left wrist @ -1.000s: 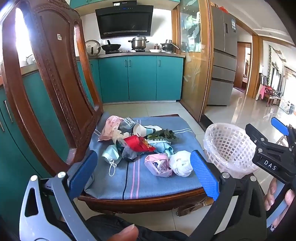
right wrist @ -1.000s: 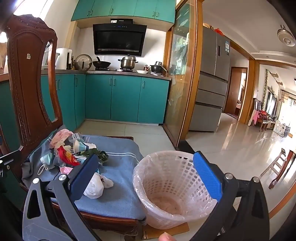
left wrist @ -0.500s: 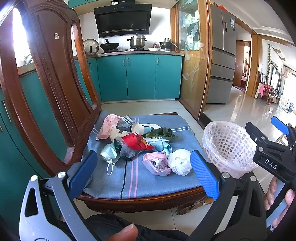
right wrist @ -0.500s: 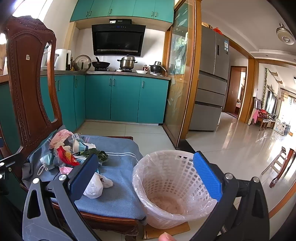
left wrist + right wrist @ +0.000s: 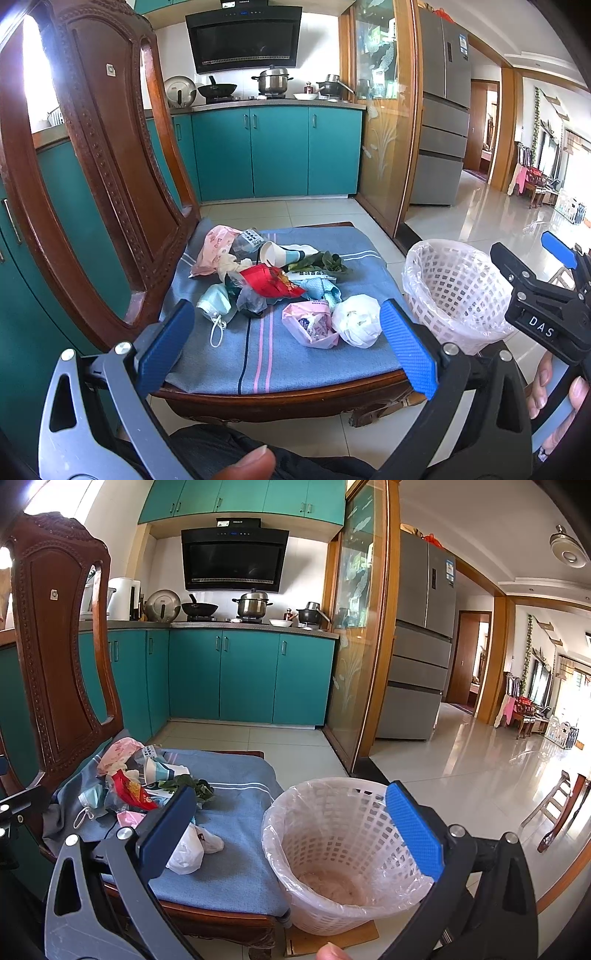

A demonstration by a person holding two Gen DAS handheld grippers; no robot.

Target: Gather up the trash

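**Entry: trash heap on chair cushion, both grippers empty — hazards ahead**

- Left gripper (image 5: 284, 347): jaws spread wide, holding nothing, hovering short of the front edge of the chair cushion (image 5: 258, 354).
- Right gripper (image 5: 291, 830): jaws likewise wide apart and empty, poised above the lined waste basket (image 5: 343, 849), which stands on the floor just beside the chair's right side.
- Trash, all lying on the blue striped cushion: white crumpled bag (image 5: 357, 321) and pink wrapper (image 5: 310, 323) nearest the front, touching each other; red snack packet (image 5: 271, 282); light blue face mask (image 5: 216, 304) with its ear loop trailing; paper cup (image 5: 275, 253) on its side; green leaves (image 5: 325, 262); pink plastic bag (image 5: 214, 245) at the back.
- Basket contents: appears to hold no trash yet; only its liner shows.

Risks, as judged:
1. The pieces overlap, so a pinch on one may drag neighbours off the cushion edge onto the tiles.
2. Thin film and the mask loop may slip from the pads or snag.
3. The loose cushion cloth may be caught with a low grasp.
4. The light basket may tip if bumped.
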